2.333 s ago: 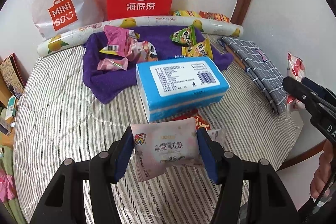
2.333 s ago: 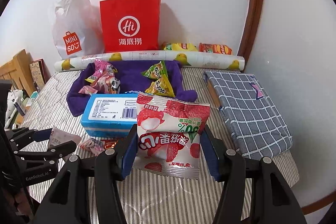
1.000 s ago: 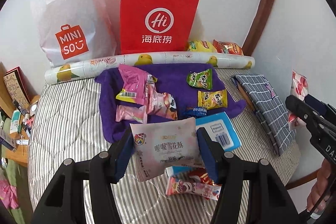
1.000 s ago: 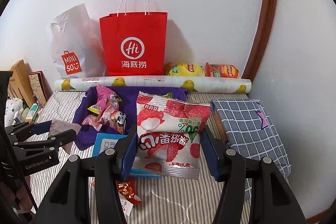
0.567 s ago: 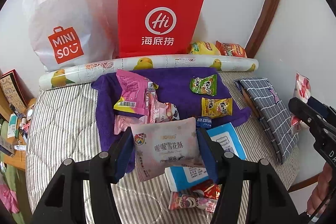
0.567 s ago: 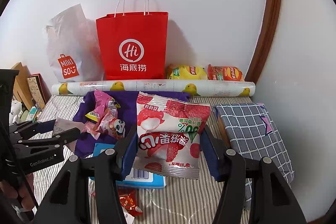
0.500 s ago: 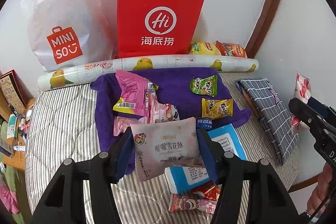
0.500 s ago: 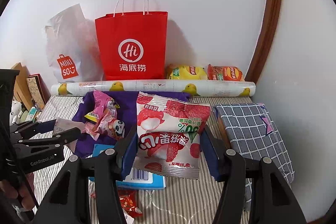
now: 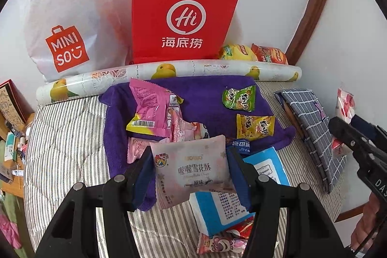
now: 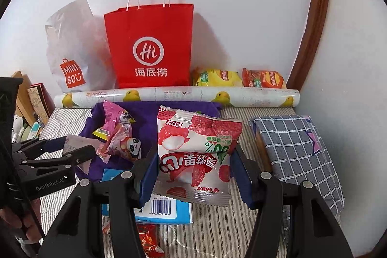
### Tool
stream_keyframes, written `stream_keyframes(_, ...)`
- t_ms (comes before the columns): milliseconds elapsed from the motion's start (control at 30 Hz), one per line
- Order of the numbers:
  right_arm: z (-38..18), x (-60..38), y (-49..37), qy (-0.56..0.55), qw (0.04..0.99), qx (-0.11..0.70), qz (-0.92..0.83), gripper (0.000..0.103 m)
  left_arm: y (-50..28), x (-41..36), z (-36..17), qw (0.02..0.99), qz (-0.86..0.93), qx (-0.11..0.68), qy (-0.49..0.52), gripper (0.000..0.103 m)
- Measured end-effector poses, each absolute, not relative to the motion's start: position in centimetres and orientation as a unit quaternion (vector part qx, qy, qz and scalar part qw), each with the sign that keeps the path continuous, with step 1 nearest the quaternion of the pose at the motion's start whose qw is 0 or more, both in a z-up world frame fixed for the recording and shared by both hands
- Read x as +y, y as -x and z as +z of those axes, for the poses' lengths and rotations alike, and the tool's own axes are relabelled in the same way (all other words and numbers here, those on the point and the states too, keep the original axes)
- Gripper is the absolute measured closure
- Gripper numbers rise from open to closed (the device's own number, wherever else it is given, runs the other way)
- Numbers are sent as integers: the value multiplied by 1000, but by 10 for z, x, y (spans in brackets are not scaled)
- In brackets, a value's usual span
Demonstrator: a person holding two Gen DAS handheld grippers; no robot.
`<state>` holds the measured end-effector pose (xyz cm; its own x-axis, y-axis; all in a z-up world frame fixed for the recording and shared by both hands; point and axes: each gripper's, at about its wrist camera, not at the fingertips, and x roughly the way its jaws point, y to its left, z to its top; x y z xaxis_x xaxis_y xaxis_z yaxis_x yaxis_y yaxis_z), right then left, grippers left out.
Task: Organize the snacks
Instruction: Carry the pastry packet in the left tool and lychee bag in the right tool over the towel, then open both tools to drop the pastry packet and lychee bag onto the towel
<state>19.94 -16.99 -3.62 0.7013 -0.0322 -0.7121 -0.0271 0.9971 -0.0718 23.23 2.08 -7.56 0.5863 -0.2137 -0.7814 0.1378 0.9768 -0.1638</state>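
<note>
My left gripper (image 9: 191,163) is shut on a pale pink snowflake-crisp packet (image 9: 193,169), held above the near edge of a purple towel (image 9: 203,98). My right gripper (image 10: 193,161) is shut on a red-and-white lychee gummy packet (image 10: 196,149), held over the bed to the right. On the towel lie several pink snack packets (image 9: 152,110), a green packet (image 9: 239,98) and a yellow packet (image 9: 255,126). The left gripper (image 10: 72,149) with its packet also shows at the left of the right wrist view.
A red paper bag (image 9: 181,13) and a white plastic bag (image 9: 67,23) stand against the wall behind a rolled mat (image 9: 169,71). A blue tissue pack (image 9: 266,175), small red candies (image 9: 225,241), a checked cushion (image 10: 297,149) and two chip bags (image 10: 217,77) lie on the striped bed.
Both grippers have moved forward toward the wall and slightly down, each still holding its packet. The bags and the towel now look closer and larger.
</note>
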Motion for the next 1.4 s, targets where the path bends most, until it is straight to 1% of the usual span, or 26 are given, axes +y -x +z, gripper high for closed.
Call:
stream_keyframes(733,-68,-166,-235,9,914,398,77,46,-260,30,-82,892,-86,439,64,45)
stream_keyframes(1400,-89,-179,-259,11,912,403,70,46,-284,38,-90,892,-77,440,67,45)
